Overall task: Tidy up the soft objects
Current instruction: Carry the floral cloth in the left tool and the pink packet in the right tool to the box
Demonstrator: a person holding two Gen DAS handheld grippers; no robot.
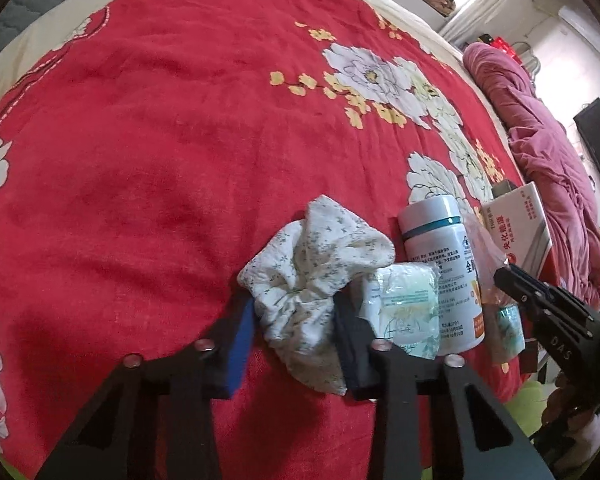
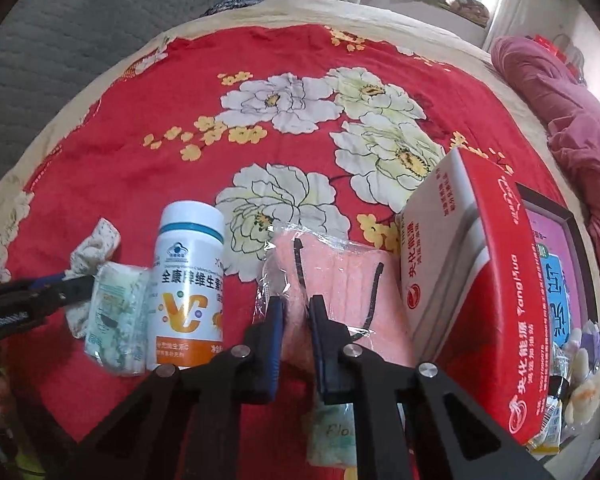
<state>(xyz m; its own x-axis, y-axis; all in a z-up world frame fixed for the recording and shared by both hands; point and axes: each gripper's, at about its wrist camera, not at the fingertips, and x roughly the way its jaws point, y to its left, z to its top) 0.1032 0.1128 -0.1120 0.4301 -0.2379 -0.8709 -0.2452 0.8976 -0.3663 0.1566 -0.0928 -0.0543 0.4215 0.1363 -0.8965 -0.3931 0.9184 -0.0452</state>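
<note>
Here the floral cloth (image 1: 312, 276) is clamped by the left gripper (image 1: 294, 312), the bagged pink cloth (image 2: 340, 280) by the right gripper (image 2: 296, 312); flanked by both, the vitamin bottle (image 2: 190, 280) could be toppled.

Everything lies on the bedspread (image 2: 140, 140), placed here from the bottle (image 2: 190, 284), which stands upright on it. Touching the bottle's left side is a tissue pack (image 2: 116, 312), and left of that pack a crumpled cloth (image 1: 312, 280), held between the left gripper's (image 1: 296, 304) fingers. Right of the bottle lies a bagged cloth (image 2: 340, 280), pinched at its near edge by the right gripper (image 2: 296, 308). Further right a box (image 2: 480, 300) stands tilted, touching the bag. Another tissue pack (image 2: 330, 436) lies nearer than the bottle, under the right gripper
</note>
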